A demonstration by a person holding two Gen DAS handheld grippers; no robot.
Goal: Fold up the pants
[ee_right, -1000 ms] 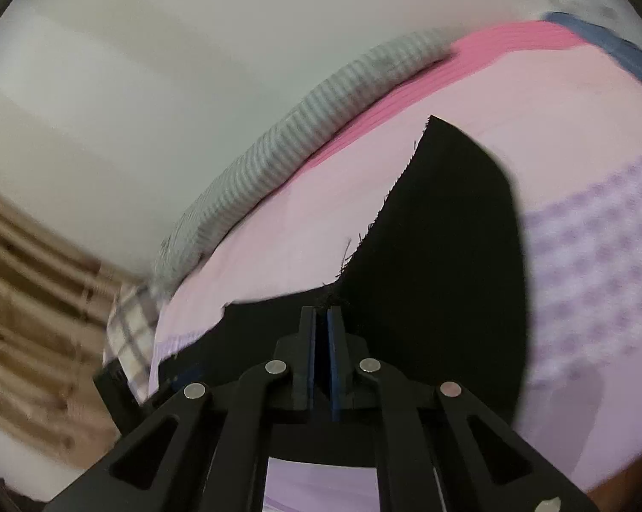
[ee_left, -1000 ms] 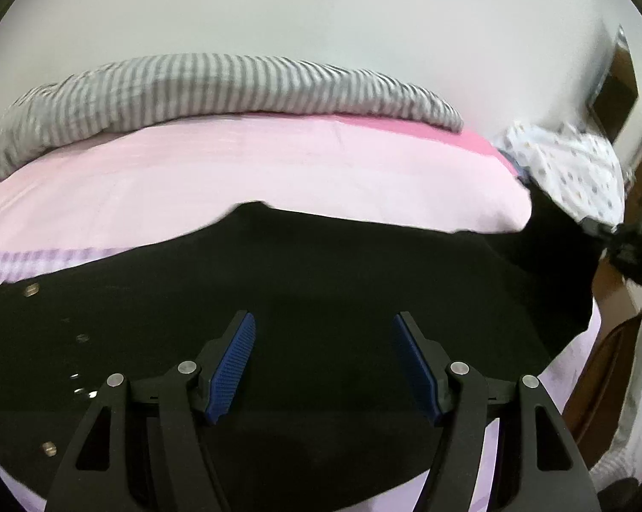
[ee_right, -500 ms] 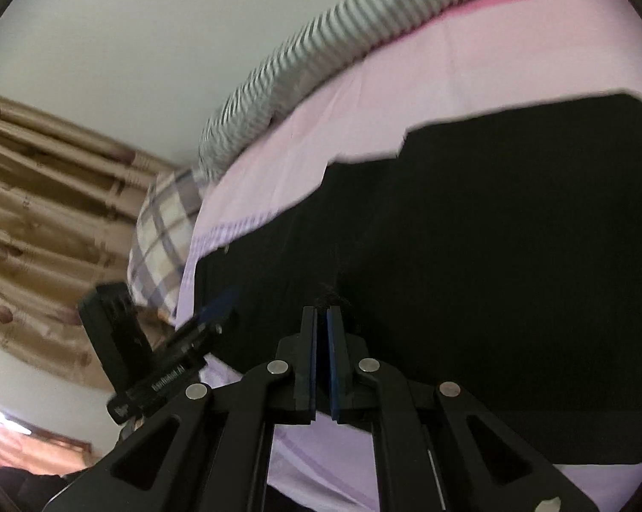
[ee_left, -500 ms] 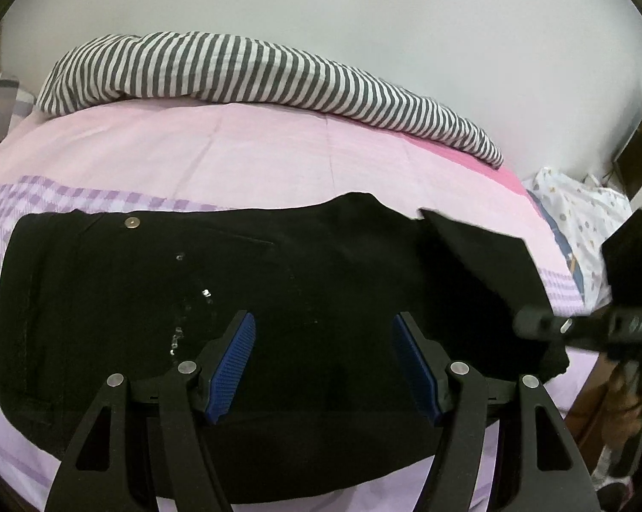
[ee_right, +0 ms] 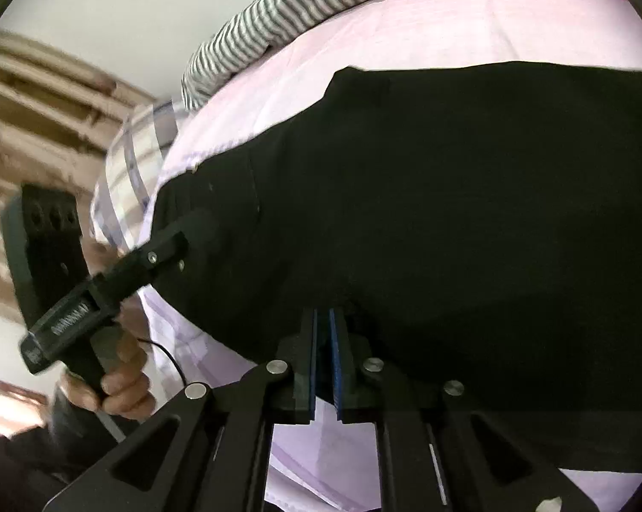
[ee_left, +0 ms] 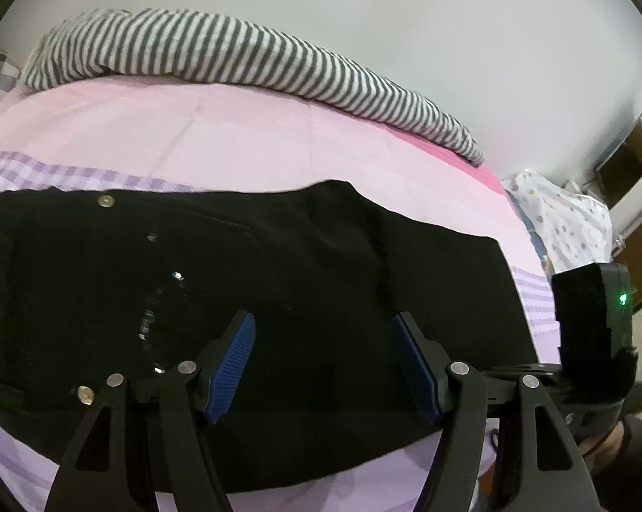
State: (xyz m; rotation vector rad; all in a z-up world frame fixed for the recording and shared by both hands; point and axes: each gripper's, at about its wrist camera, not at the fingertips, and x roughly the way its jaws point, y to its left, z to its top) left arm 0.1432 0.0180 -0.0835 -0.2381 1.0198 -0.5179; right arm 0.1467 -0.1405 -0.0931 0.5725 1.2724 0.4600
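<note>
Pants spread flat on the pink bed

Pants (ee_left: 278,298), black, lie across the pink and lilac checked bedsheet (ee_left: 235,145), spread wide and flat. Near their waist end, two metal buttons show, one at the far edge (ee_left: 106,201) and one at the near edge (ee_left: 85,394), with small glints of light between them.

The left gripper (ee_left: 323,360) hangs over the middle of the pants with its blue-padded fingers (ee_left: 231,362) set well apart and nothing between them; whether the tips touch the cloth cannot be told. Seen from the right wrist camera, this same gripper (ee_right: 184,234) reaches over the waist end of the pants, held by a hand (ee_right: 116,375) on its handle.

The right gripper (ee_right: 323,337) sits at the near edge of the pants (ee_right: 448,213) with its two fingers drawn close, only a thin slit left between the pads. The tips meet the black cloth, yet whether a fold is pinched in the slit cannot be told.

Beyond the pants, a grey and white striped blanket (ee_left: 244,55) lies bunched along the far side of the bed against the pale wall (ee_left: 406,8). A plaid pillow (ee_right: 137,162) lies beyond the waist end.
</note>
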